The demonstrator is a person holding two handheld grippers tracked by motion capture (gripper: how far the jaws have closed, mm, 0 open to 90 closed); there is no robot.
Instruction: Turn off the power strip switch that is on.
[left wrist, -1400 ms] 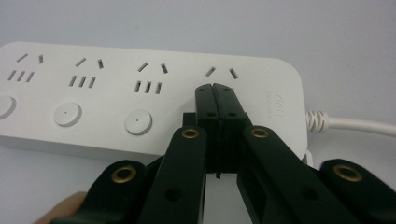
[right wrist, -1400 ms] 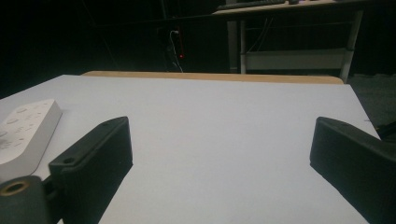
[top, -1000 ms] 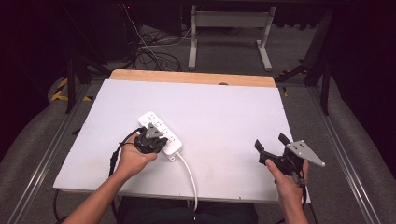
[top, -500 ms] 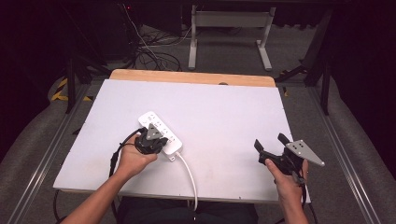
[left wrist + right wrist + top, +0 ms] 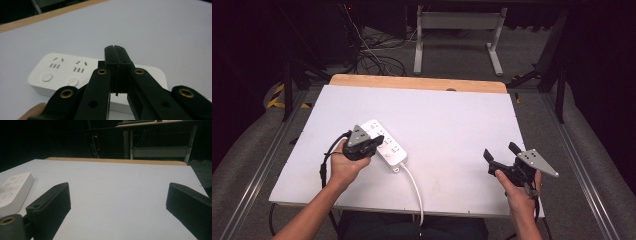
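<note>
Dark floor, loose cables and a metal frame fill the top of the high view, and below them a white counter [image 5: 452,125] with a wooden far edge takes up the middle of the frame. Left of centre on it lies a white power strip [image 5: 385,145], set on a slant, its white cord [image 5: 412,185] running down and off the counter's near edge. The left gripper [image 5: 374,142] hovers over the strip's lower-left part with its fingers pressed together on nothing, while the right gripper [image 5: 501,156] waits at the lower right, well apart from the strip, fingers spread wide. In the left gripper view the closed fingers [image 5: 116,58] stand in front of the power strip [image 5: 62,72], whose sockets and round buttons show at centre left; whether the tips touch the casing cannot be told, and the strip's near right part is hidden behind them. In the right gripper view the two fingers [image 5: 50,205] frame bare counter, and one end of the power strip [image 5: 13,188] is cut off at the left edge. The strip looks like a rigid, fairly light plastic box with smooth, somewhat slippery sides; taking it across its narrow width near the middle seems safest, since the stiff cord would likely drag and swing it.
</note>
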